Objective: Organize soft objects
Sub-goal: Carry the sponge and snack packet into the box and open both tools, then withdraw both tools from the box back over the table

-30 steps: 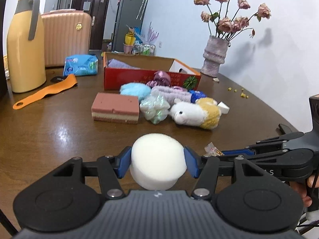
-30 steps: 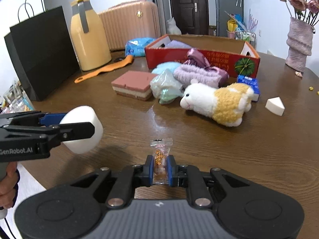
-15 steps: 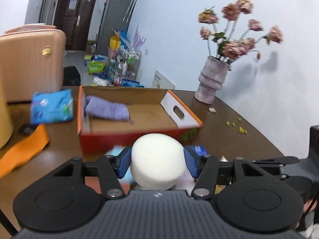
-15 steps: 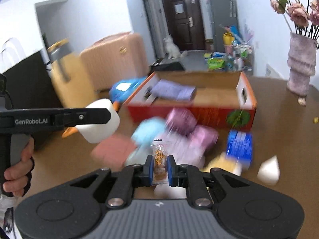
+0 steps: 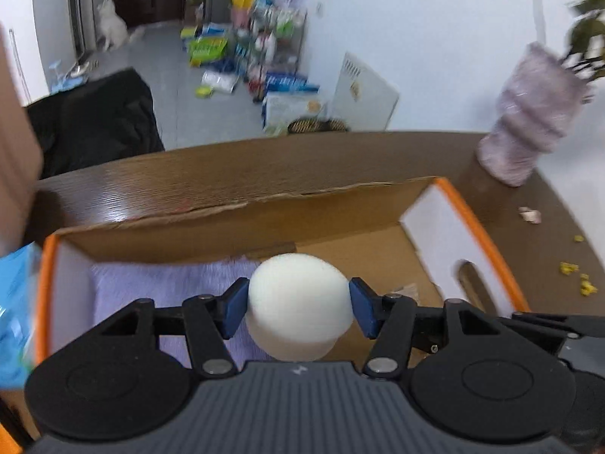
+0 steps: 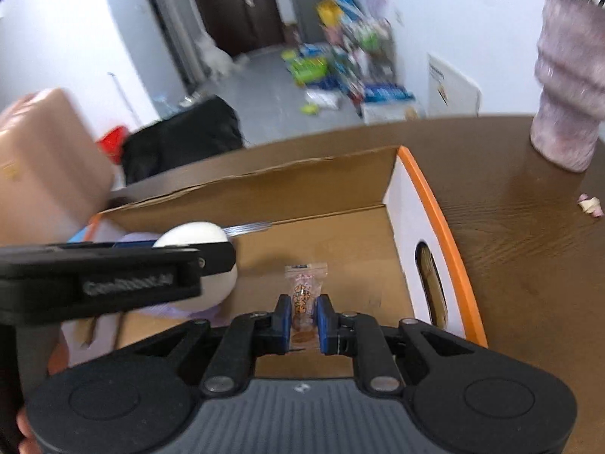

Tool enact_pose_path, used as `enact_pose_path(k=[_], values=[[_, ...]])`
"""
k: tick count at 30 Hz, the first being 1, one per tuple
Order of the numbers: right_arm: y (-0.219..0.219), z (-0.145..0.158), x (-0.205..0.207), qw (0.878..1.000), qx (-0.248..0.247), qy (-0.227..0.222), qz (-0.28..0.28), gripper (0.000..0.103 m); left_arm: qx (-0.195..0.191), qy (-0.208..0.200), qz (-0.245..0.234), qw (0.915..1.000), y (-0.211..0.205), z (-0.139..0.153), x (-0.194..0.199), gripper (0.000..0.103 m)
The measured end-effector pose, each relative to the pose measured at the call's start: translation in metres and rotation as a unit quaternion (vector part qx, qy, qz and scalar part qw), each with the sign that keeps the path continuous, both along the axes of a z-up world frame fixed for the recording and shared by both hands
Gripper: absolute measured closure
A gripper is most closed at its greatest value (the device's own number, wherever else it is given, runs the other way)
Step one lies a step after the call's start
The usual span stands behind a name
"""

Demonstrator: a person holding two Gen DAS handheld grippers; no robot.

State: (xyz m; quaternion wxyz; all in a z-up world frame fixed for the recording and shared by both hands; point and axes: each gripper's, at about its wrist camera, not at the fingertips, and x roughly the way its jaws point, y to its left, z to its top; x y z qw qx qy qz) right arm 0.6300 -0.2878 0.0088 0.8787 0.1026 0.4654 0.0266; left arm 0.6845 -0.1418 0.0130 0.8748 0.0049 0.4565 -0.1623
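A white foam puff is clamped between the blue pads of the left gripper, and a small clear snack packet is pinched between the nearly closed pads of the right gripper. Both are held above the open cardboard box, whose brown floor lies below and ahead of both pairs of jaws.

A purple cloth is spread below and to the left of the left jaws. If the puff is released there, it could be bounced or rolled off the soft fabric toward the box wall. The thin packet is gripped only at its lower end, so it could be slipped or tipped sideways if jolted. The two grippers are held close beside each other, and a clash of fingers could be caused by a hurried release.

The box is set on a dark wooden table, with a lilac vase beyond and to the right of the jaws. Past the table edge, a grey floor with scattered packages and a dark door are seen.
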Motion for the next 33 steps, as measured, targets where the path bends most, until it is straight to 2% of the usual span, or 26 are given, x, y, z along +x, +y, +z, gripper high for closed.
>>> enact_pose_path(k=[3,4,5,6,11,16,20,24,28,33], values=[[-0.003,-0.013,0.024,1.0,-0.009,0.02,-0.014,0.084,0.029,0.013,-0.019,0.9993,-0.013,-0.014,0.024,0.037],[-0.004,-0.015,0.03,0.999,-0.01,0.023,-0.021,0.071,0.035,0.015,-0.02,0.9991,-0.015,-0.017,0.029,0.035],[-0.004,-0.018,0.034,0.999,-0.011,0.025,-0.026,0.063,0.035,0.017,-0.015,0.9991,-0.014,-0.018,0.033,0.028],[-0.006,-0.02,0.036,0.999,-0.007,0.023,-0.027,0.058,0.034,0.021,-0.012,0.9991,-0.013,-0.019,0.036,0.026],[0.0,-0.019,0.03,0.999,-0.014,0.026,-0.014,0.056,0.035,0.023,-0.01,0.9991,-0.002,-0.014,0.029,0.022],[0.008,0.008,-0.001,1.0,-0.017,0.013,0.01,0.052,0.039,0.02,0.007,0.999,0.022,0.011,-0.003,0.02],[0.014,0.041,-0.047,0.999,-0.024,-0.006,0.028,0.049,0.038,0.011,0.018,0.9991,0.048,0.037,-0.048,0.019],[0.02,0.064,-0.108,0.998,-0.02,-0.024,0.047,0.044,0.022,0.006,0.034,0.9992,0.079,0.053,-0.111,0.016],[0.027,0.069,-0.169,0.996,-0.025,-0.039,0.07,0.044,0.014,0.005,0.043,0.999,0.107,0.049,-0.182,0.016],[0.038,0.061,-0.25,0.992,-0.034,-0.072,0.096,0.042,0.012,-0.006,0.044,0.9989,0.129,0.03,-0.272,0.014]])
